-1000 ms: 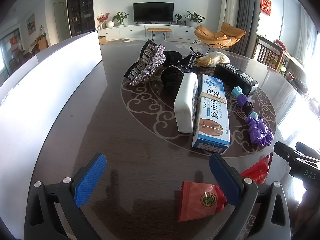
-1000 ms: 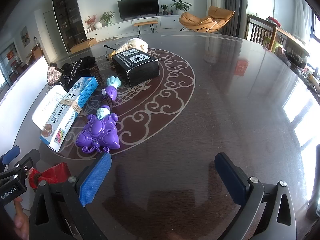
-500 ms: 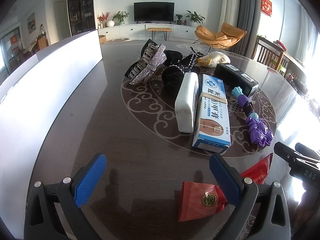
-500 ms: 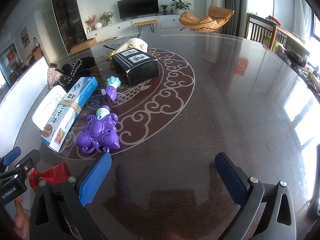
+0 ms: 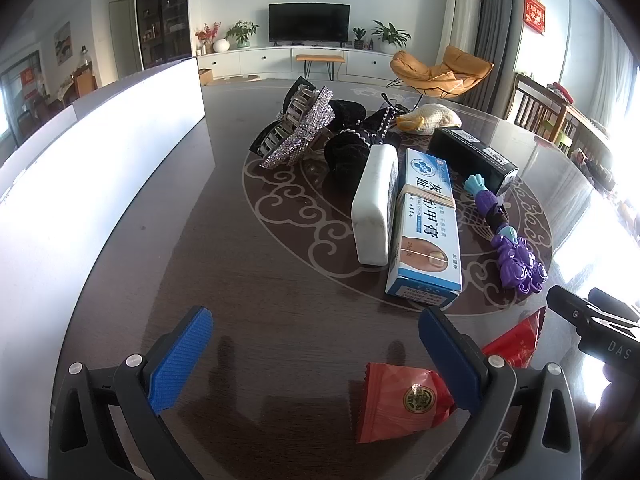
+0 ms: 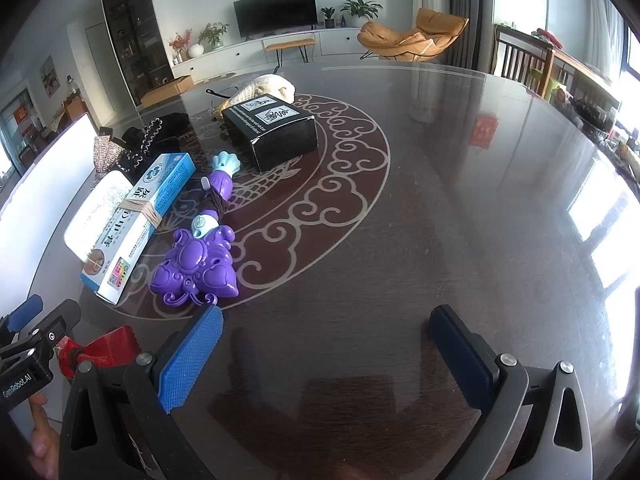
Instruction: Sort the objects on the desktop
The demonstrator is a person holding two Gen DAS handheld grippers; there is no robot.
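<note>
Red snack packets (image 5: 404,400) sit right by the left gripper (image 5: 316,356), nothing's shifted vs a sec ago, both it & the right gripper (image 6: 326,344) gaping empty, so sorting hasn't started imo

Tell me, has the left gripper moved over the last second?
No. The left gripper sits at the same spot relative to the red packet and blue box, both unshifted.
</note>
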